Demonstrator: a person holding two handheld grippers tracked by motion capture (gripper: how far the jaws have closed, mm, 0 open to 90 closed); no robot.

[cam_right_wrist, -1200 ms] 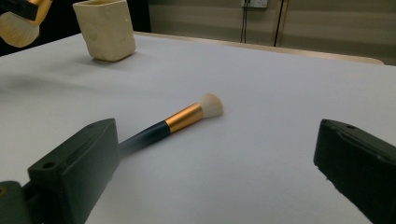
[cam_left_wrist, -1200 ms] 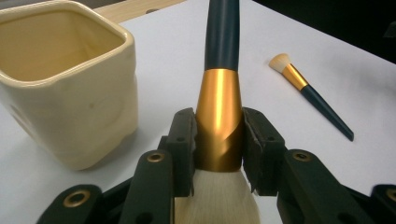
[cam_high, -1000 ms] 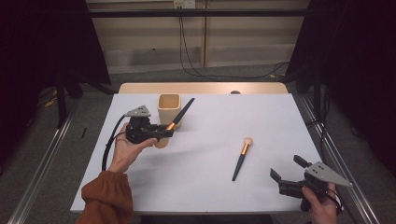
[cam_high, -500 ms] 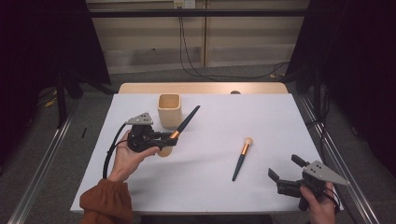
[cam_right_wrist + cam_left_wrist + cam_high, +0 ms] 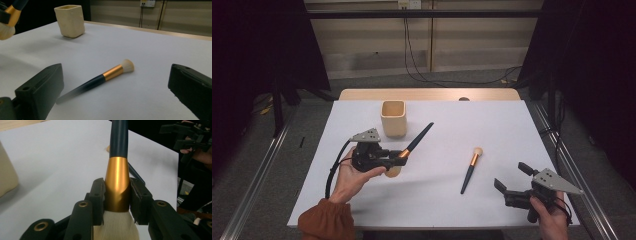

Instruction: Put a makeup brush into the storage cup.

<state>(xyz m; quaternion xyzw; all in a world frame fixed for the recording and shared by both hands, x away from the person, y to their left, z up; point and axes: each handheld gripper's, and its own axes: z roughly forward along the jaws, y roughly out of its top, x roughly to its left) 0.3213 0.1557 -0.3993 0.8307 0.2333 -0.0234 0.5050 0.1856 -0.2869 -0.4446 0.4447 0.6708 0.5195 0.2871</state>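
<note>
My left gripper [image 5: 398, 156] is shut on the gold ferrule of a large makeup brush [image 5: 418, 138]; its dark handle points up and right, its cream bristles hang toward the hand. In the left gripper view both pads clamp the gold ferrule [image 5: 117, 185]. A cream square cup [image 5: 393, 118] stands just behind the gripper, apart from the brush. A second, smaller brush [image 5: 471, 168] lies flat on the white table between the two hands. My right gripper [image 5: 512, 182] rests open at the front right corner, with the small brush [image 5: 100, 79] lying ahead of its wide-apart jaws.
The white tabletop [image 5: 492, 125] has free room in the middle and at the back right. A wooden strip [image 5: 427, 94] borders the far edge. Metal rails run along both sides on the floor. The cup [image 5: 69, 20] is at the far left in the right gripper view.
My left hand has carried the big brush away from the cup, toward the front of the table and slightly right. The right gripper has stayed put.
</note>
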